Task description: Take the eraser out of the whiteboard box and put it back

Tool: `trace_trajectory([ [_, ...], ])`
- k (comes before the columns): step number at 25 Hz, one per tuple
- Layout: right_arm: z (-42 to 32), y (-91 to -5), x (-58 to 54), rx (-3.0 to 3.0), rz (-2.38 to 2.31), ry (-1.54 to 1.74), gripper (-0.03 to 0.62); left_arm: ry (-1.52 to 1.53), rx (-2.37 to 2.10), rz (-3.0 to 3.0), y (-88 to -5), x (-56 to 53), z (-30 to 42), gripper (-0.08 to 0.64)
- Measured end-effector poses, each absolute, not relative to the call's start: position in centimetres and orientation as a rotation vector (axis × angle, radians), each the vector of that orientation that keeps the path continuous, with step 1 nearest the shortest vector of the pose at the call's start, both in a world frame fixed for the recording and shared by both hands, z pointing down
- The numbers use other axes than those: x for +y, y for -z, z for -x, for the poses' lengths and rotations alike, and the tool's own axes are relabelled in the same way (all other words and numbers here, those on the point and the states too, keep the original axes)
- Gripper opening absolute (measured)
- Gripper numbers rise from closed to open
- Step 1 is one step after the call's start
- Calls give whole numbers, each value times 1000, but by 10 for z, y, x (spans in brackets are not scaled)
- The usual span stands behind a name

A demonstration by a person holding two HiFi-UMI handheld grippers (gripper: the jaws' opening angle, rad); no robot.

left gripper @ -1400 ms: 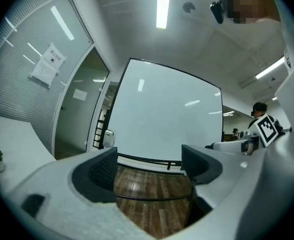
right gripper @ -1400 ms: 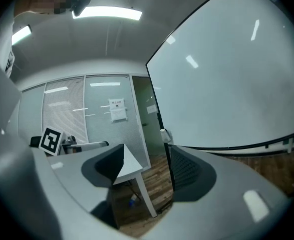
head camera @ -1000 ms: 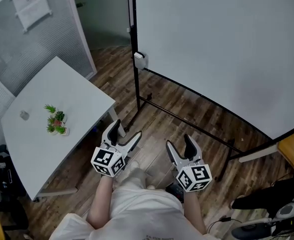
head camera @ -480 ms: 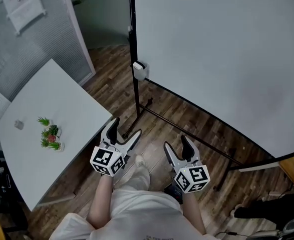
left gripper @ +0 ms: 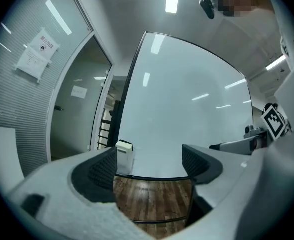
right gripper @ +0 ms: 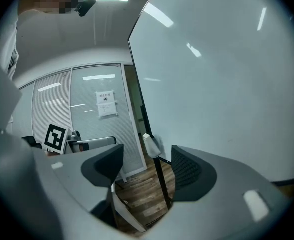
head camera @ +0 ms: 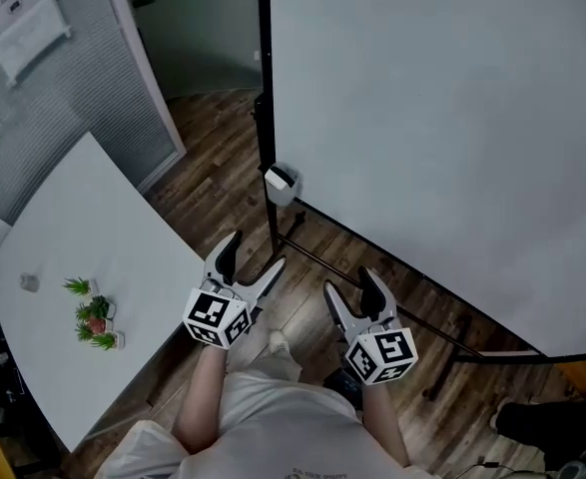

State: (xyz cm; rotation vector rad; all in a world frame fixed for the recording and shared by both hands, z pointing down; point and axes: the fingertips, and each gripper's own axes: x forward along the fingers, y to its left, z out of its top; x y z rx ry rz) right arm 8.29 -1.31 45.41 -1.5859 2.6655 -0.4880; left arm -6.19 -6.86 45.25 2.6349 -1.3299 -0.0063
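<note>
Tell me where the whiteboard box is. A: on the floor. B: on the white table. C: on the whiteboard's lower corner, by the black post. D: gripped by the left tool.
C: the whiteboard box hangs at the lower corner of the whiteboard, beside its black post.

whiteboard [head camera: 442, 118]: upright on its stand, right and rear of the head view
whiteboard box [head camera: 282, 183]: on the stand post, at the board's lower left corner
table [head camera: 93, 218]: left of the post, apart from it
potted plants [head camera: 91, 315]: on the table, toward its near end
left gripper [head camera: 256, 251]: over the floor, between table edge and post
right gripper [head camera: 350, 281]: beside it on the right, before the board's lower edge
</note>
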Motion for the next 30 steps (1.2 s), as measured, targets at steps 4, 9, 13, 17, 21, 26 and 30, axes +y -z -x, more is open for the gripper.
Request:
trace_trajectory([
  [4,-73,-460,-51,2677,1589,505,302,3,-1308,-2636,-457,-107,64,399],
  [9,-54,-463,-81,2705,1571,508,302,5,-1292,-2634,-462,-139,72,399],
  [13,-46,-457,-93,2705,1566,492,302,6,-1262,-2660,-458,-152,71,398],
  [17,-45,-452,-100,2699,1569,476,302,14,-1256,-2674,-455,-160,72,399],
  [21,-46,-445,-104,2687,1577,454,302,41,-1258,-2671,-451,-165,73,397],
  [26,-42,-443,-111,2686,1567,436,301,29,-1261,-2685,-448,-170,75,397],
  [30,-39,-443,-118,2700,1550,422,301,39,-1266,-2691,-445,-176,76,394],
])
